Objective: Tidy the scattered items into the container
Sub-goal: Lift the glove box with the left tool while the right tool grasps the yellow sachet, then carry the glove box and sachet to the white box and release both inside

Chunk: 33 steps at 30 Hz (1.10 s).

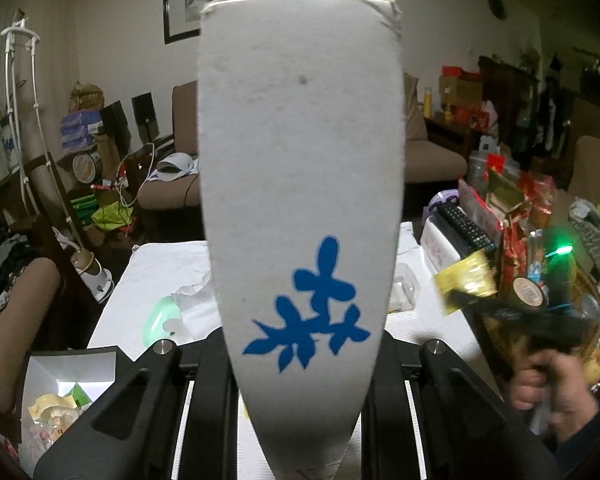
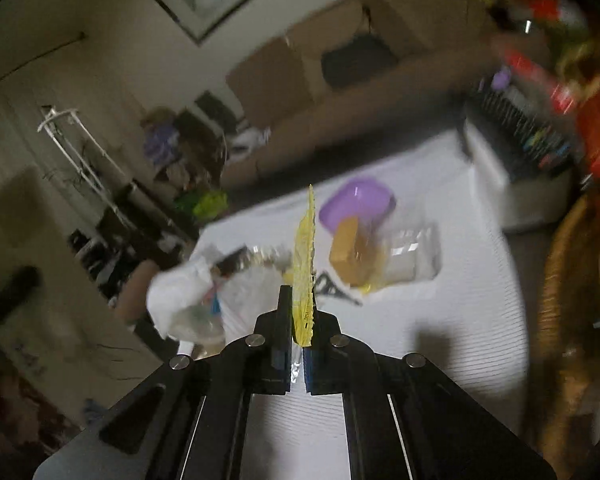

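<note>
A white paper bag point(image 1: 300, 160) with a blue flower print fills the middle of the left wrist view. It stands upright between the jaws of my left gripper point(image 1: 302, 364), which is shut on its lower end; the fingertips are hidden behind it. My right gripper point(image 2: 302, 304) is shut on a thin yellow packet point(image 2: 305, 248), seen edge-on above the white-covered table point(image 2: 440, 320). In the left wrist view the same right gripper point(image 1: 460, 300) comes in from the right, blurred, with the yellow packet point(image 1: 464, 280) at its tip and a hand point(image 1: 548, 384) on its grip.
On the table lie a purple lid point(image 2: 356, 204), a clear plastic tub point(image 2: 412, 256) and a brown item point(image 2: 348, 248). A remote point(image 1: 464, 224) rests on a white box at the far right beside piled snack bags point(image 1: 516, 208). An open white box point(image 1: 68, 368) stands near left.
</note>
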### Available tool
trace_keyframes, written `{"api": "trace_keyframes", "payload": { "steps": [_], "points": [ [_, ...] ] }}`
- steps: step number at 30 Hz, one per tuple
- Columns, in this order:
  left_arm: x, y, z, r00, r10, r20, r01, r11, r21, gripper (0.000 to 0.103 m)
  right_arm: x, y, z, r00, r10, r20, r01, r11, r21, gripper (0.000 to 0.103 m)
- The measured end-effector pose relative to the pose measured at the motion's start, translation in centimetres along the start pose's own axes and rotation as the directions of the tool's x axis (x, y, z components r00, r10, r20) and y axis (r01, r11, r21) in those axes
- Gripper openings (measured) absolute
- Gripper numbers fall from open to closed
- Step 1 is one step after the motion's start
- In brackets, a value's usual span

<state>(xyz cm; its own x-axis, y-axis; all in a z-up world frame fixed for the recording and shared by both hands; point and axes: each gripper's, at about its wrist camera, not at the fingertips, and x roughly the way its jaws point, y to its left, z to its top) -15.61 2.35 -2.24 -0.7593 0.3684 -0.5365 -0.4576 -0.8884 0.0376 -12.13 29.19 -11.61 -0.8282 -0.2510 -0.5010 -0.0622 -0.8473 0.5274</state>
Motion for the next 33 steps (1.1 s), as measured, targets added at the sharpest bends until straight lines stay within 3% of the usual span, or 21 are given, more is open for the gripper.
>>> {"api": "trace_keyframes", "payload": {
  "steps": [3,9,14,18,33],
  "points": [
    [0.7,0.5,-0.7,1.0,-0.005,-0.007,0.005,1.0,-0.01,0.016,-2.9,2.2,-0.7,0.997,-0.065,0.028,0.067,0.994,-0.084,0.003],
    [2.2,0.6,-3.1,0.998,0.012,-0.058,-0.012,1.0,0.008,0.016,-3.9,3.5,-1.6,0.975,-0.218,0.045,0.222,0.954,-0.201,0.003],
    [1.8,0.8,-3.5,0.997,0.063,-0.04,-0.063,0.998,0.015,0.016,-4.6,4.3,-1.8,0.969,-0.226,0.103,0.244,0.943,-0.227,0.003],
    [1.5,1.3,-3.7,0.997,0.065,-0.036,-0.065,0.998,0.001,0.016,-4.7,4.5,-1.9,0.965,-0.235,0.118,0.256,0.942,-0.216,0.003],
    [1.5,2.8,-3.7,0.996,0.071,-0.05,-0.073,0.997,-0.039,0.016,-4.4,5.6,-1.7,0.975,-0.199,0.096,0.216,0.95,-0.227,0.003]
  ]
}}
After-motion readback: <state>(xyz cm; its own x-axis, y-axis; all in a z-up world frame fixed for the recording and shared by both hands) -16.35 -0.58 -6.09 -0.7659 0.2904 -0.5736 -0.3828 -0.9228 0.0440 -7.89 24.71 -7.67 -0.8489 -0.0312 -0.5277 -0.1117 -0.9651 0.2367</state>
